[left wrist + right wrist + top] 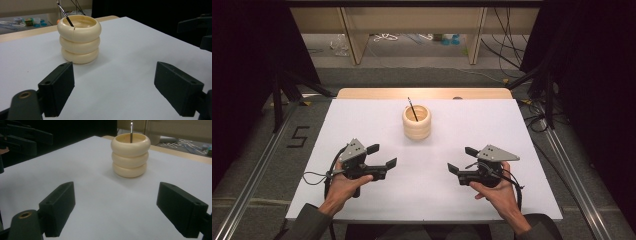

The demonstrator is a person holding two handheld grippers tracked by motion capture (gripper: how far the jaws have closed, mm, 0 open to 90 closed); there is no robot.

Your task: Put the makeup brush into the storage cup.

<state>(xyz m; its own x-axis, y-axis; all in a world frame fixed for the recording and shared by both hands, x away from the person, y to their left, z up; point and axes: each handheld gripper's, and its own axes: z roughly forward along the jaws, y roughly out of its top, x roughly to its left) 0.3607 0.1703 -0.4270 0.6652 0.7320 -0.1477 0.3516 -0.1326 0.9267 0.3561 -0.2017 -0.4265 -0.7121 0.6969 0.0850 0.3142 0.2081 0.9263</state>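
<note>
The bench is one wide white sheet, with a strip of bare wood at its far edge. Towards that far edge, near the middle, stands the cream holder, shaped like three fat rings stacked upright, well apart from both hands. The left gripper and the right gripper hang low over the near half, one to each side, both pointed inward at the holder, jaws spread wide with nothing between them.

From where I stand, the reach has not begun, and the holder looks like the thing to steady. I'd bring one gripper in level and close on the middle ring, where the groove should keep the jaws from sliding; the rounded, glossy sides could slip if taken too high.

Smallest is the thin dark brush leaning inside against the rim, its handle tilted up and back. The other gripper should come from above, follow that tilt, and pinch the handle clear of the rim so the holder isn't tipped.
</note>
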